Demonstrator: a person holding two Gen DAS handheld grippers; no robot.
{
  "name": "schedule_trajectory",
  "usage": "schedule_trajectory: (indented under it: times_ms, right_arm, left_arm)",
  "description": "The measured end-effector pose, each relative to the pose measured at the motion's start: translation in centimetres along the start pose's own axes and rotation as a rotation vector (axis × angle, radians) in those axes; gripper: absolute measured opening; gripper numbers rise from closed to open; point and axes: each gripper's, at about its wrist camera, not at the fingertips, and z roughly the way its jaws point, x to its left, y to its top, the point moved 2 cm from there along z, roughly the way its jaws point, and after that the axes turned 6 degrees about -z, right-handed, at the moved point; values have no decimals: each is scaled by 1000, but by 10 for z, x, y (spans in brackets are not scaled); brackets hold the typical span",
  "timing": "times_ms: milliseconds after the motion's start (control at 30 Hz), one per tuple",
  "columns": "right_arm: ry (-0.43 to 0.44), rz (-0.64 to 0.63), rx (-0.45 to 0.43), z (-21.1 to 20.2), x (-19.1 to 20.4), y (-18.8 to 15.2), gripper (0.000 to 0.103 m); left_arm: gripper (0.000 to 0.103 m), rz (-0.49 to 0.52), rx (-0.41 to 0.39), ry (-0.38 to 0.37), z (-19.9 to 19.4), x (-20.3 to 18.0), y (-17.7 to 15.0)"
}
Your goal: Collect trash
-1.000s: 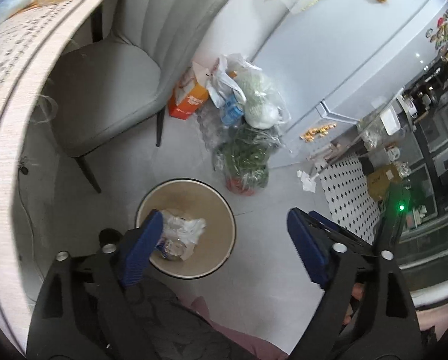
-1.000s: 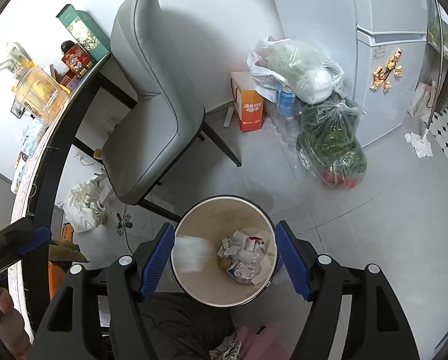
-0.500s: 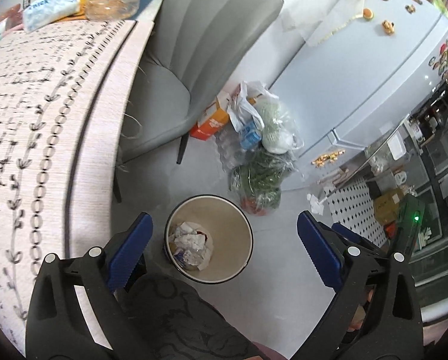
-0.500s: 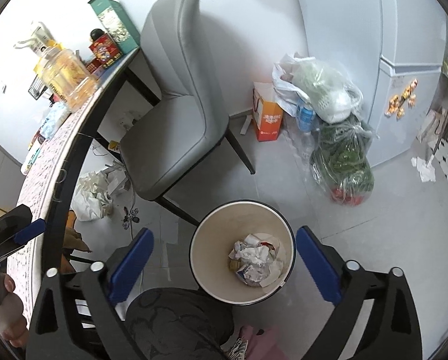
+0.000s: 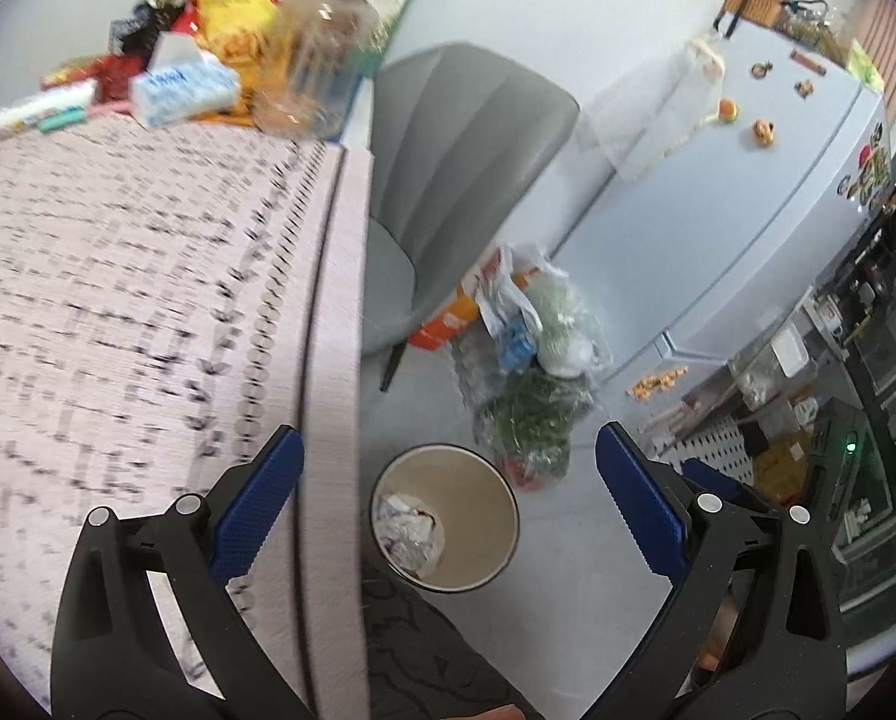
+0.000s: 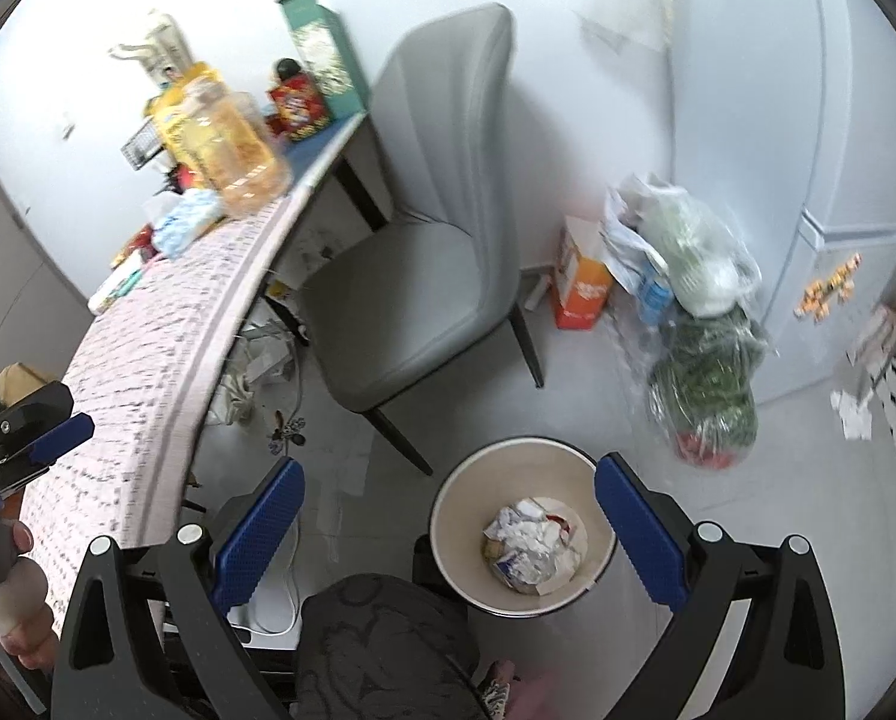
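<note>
Right wrist view: my right tool gapes wide, gripping nothing, above the bin of crumpled trash on the floor. My left tool, equally wide, hangs over the counter edge.

Your table wears a pale pink cloth with a dark sprig print. The bin is cream inside with a dark rim, the chair grey, and the carton orange.

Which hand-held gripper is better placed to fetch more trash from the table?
Left, probably. The left hand-held gripper is open with one finger above the table; the right hand-held gripper is open above floor and bin.
</note>
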Motion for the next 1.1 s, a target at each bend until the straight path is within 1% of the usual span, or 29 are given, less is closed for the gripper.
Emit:
schedule_trajectory:
  times_ms: [233,467,633,800,1100]
  right_arm:
    - [57,-71,-61,-35,44,13,95]
    - [108,-142,-108,-63,80,16,95]
    - [145,-191,-134,-79,103,17,95]
    - [183,-244,-154,-95,124,12,95]
    - [225,-293,-172,-113,145,-4,95]
  left_arm:
    - [97,-8,-98,41,-56,14,4]
    - [97,-10,-171,96,-103,22,-1]
    - [97,-30,-228,141,-134,31,-6]
    - [97,-39,-284,183,-165,39,-18]
    - [97,-73,-342,227,-203,53,-43]
